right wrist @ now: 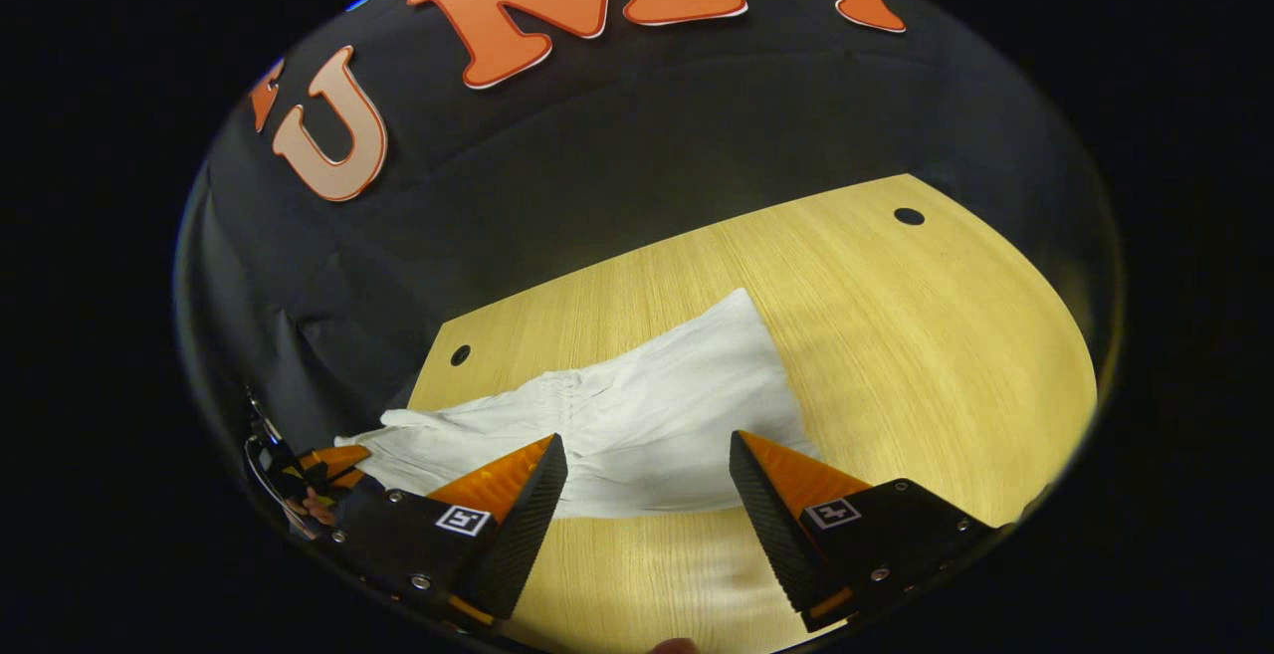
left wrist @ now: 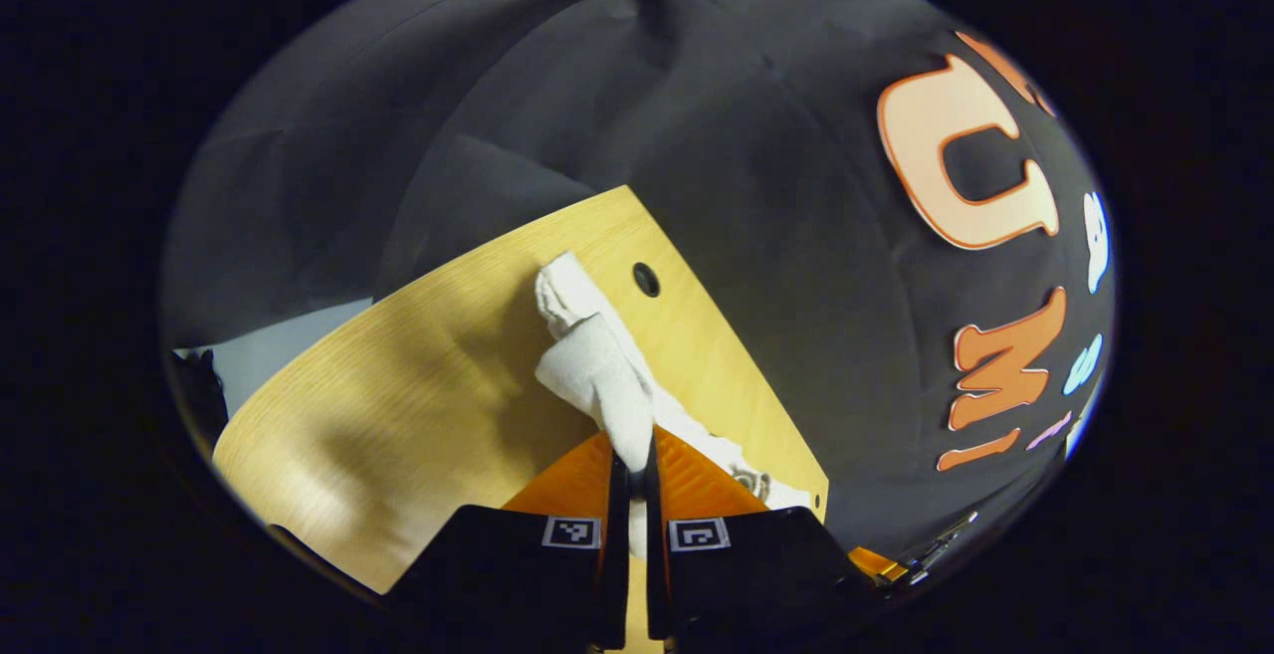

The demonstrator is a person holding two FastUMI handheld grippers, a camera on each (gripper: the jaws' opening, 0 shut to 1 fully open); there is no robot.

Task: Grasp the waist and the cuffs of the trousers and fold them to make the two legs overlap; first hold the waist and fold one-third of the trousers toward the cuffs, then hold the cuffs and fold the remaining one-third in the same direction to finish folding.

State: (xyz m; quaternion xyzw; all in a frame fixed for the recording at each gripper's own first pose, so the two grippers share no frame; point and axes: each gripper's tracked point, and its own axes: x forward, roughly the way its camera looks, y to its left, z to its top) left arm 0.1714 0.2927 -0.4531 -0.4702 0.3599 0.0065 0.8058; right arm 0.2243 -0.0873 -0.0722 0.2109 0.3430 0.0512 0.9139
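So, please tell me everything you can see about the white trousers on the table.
The trousers are white, of a thin, creased fabric that looks like cotton. In the right gripper view they lie flat on the light wooden table, with one straight edge to the right. The right gripper hangs open just above their near edge, not touching them. In the left gripper view, the left gripper is shut on one end of the trousers, and the cloth there rises from the table in a bunched fold.
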